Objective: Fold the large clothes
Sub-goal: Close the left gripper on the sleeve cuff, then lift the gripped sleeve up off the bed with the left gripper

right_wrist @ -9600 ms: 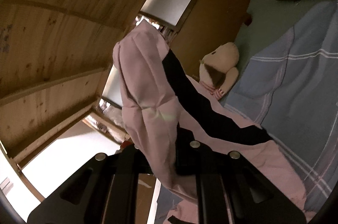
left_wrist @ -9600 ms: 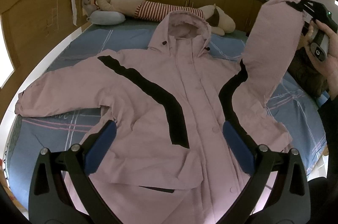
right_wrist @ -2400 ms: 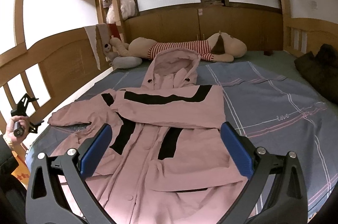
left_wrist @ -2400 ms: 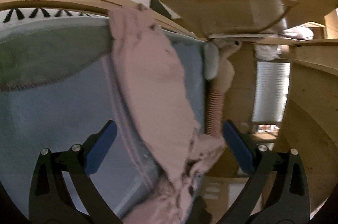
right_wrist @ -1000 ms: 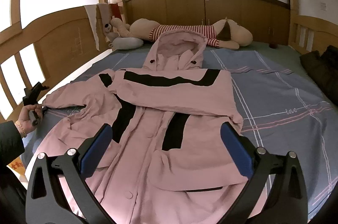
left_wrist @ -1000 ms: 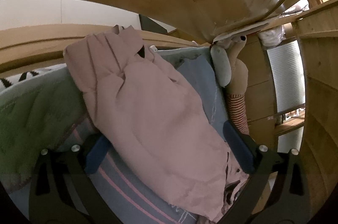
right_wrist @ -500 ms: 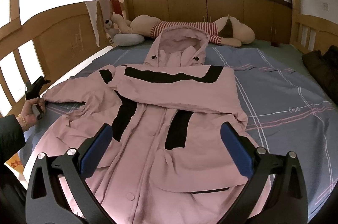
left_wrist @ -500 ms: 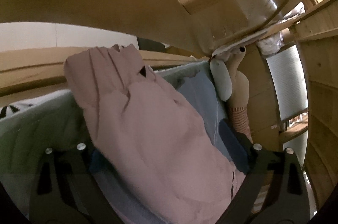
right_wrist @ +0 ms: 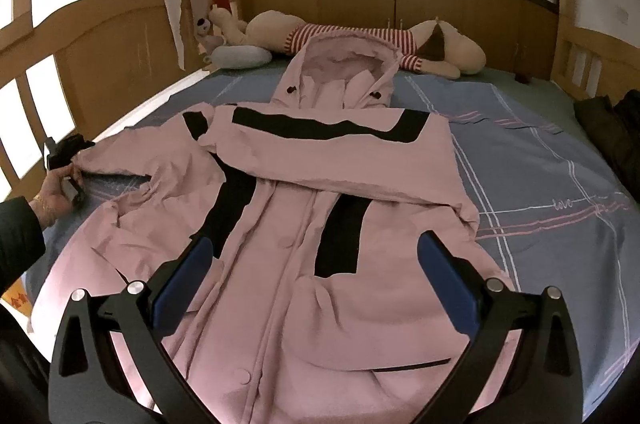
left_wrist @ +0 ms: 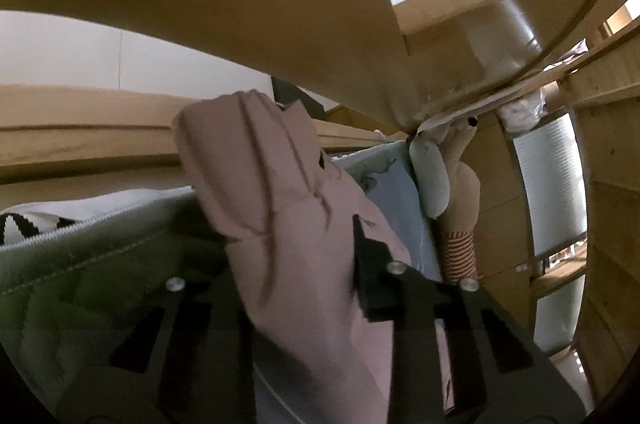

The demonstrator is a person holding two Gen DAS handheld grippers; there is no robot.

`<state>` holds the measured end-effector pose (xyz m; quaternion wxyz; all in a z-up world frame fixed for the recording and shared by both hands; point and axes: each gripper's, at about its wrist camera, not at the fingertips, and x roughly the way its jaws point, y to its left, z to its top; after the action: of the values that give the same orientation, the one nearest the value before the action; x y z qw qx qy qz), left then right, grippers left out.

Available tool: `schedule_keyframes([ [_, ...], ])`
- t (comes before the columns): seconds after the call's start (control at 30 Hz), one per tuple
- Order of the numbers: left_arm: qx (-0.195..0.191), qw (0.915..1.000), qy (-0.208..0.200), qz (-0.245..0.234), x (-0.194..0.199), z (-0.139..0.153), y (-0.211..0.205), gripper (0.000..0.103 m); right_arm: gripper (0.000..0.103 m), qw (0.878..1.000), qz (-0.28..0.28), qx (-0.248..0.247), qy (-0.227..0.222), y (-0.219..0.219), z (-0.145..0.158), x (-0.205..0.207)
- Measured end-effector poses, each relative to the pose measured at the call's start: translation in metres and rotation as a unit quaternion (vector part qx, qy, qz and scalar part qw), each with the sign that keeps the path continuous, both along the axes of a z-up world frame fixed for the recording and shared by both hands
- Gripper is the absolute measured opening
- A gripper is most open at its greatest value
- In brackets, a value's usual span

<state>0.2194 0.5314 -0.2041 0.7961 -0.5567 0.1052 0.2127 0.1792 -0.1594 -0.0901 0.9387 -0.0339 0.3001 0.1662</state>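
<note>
One pink coat (right_wrist: 320, 208) lies flat on the bed (right_wrist: 540, 152), ready for folding. Left tongs (left_wrist: 296, 256) are closing on its sleeve end (left_wrist: 256, 152) to lift it over. Right tongs (right_wrist: 316, 264) hover wide and empty above the coat.

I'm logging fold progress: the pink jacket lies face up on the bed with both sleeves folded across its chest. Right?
Not quite. In the right wrist view only one sleeve of the pink jacket lies across the chest; the other sleeve stretches sideways on the bed.
</note>
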Motion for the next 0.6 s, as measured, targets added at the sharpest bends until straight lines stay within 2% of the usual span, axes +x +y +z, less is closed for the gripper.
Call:
schedule_keyframes([
  [0.27, 0.041, 0.9992, -0.002, 0.001, 0.002, 0.019, -0.009, 0.016, 0.102, 1.000, 0.006, -0.018, 0.004, 0.008, -0.006, 0.002],
  [0.37, 0.076, 0.9967, 0.026, -0.005, 0.007, 0.032, -0.014, 0.016, 0.102, 1.000, 0.007, -0.021, 0.003, 0.010, -0.007, 0.001],
  [0.6, 0.108, 0.9934, 0.039, 0.002, 0.004, 0.050, -0.023, 0.015, 0.102, 1.000, 0.005, -0.019, 0.004, 0.009, -0.007, 0.001],
])
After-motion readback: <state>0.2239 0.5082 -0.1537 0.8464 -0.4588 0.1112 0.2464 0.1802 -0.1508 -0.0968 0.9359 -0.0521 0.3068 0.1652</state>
